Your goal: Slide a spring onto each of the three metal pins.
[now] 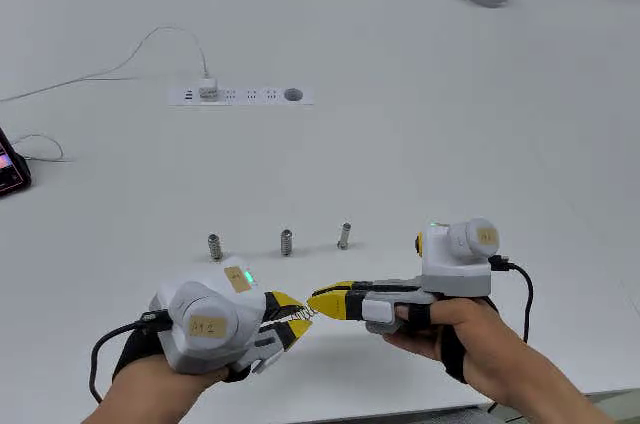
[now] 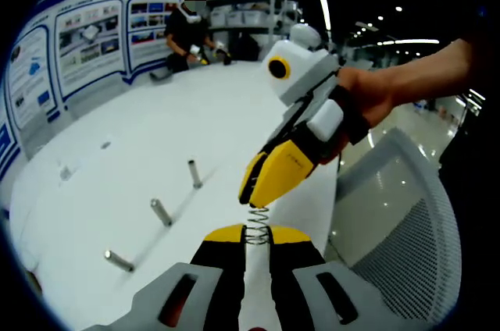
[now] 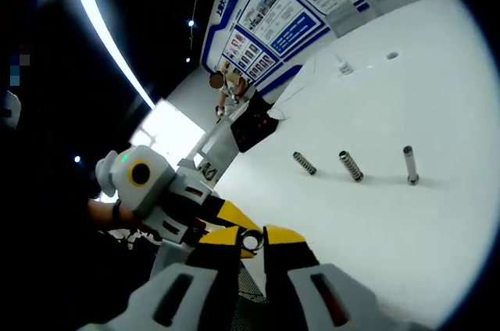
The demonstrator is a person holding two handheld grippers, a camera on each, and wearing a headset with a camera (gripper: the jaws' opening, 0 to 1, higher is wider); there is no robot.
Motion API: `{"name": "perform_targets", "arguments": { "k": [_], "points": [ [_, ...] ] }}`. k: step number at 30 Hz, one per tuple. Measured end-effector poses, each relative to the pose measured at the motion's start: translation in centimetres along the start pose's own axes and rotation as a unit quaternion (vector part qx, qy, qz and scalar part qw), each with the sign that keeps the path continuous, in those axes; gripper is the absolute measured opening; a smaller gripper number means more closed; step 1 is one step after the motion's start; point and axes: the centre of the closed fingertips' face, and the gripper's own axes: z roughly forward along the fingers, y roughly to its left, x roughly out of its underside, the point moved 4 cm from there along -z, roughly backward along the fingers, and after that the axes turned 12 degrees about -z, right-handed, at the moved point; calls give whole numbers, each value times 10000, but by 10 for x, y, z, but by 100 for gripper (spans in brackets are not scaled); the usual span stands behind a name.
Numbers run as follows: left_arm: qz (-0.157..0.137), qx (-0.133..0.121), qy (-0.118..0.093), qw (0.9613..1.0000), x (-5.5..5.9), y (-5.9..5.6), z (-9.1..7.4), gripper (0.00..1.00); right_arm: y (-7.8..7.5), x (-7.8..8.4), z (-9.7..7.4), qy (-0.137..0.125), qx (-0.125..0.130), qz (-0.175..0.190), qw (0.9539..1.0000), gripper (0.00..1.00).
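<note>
Along the row on the white table [image 1: 400, 64], the left pin [image 1: 215, 246] already looks sleeved in a coil, and so does the middle pin [image 1: 287, 242]; the right gripper view shows the same ribbed outline on both. The right pin [image 1: 345, 235] stands bare and smooth, so by my reading two of the three are done and one is left. In front of the row and well clear of it, the left gripper [image 1: 298, 316] has its jaws closed on one end of the last spring [image 2: 256, 223]. The right gripper [image 1: 318, 300] meets it tip to tip, and its jaws appear pinched on the other end. The spring hangs in the air between them, seemingly mid-handover, not yet brought to the bare pin
</note>
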Motion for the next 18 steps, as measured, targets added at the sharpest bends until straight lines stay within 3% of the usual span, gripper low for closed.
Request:
{"name": "perform_targets", "arguments": {
  "k": [5,8,12,18],
  "points": [
    [4,86,-74,9999,-7,2,-2,10,3,-10,-2,252,-64,-358,9990,12],
    [41,163,-131,9998,-13,2,-3,10,7,-18,-2,558,-115,-794,9952,12],
    [72,245,-215,9994,-19,4,-5,10,12,-29,-1,1010,-179,-1365,9853,12],
    [91,287,-329,9990,-27,8,-12,10,17,-43,5,1407,-362,-1976,9694,12]
  ]
}}
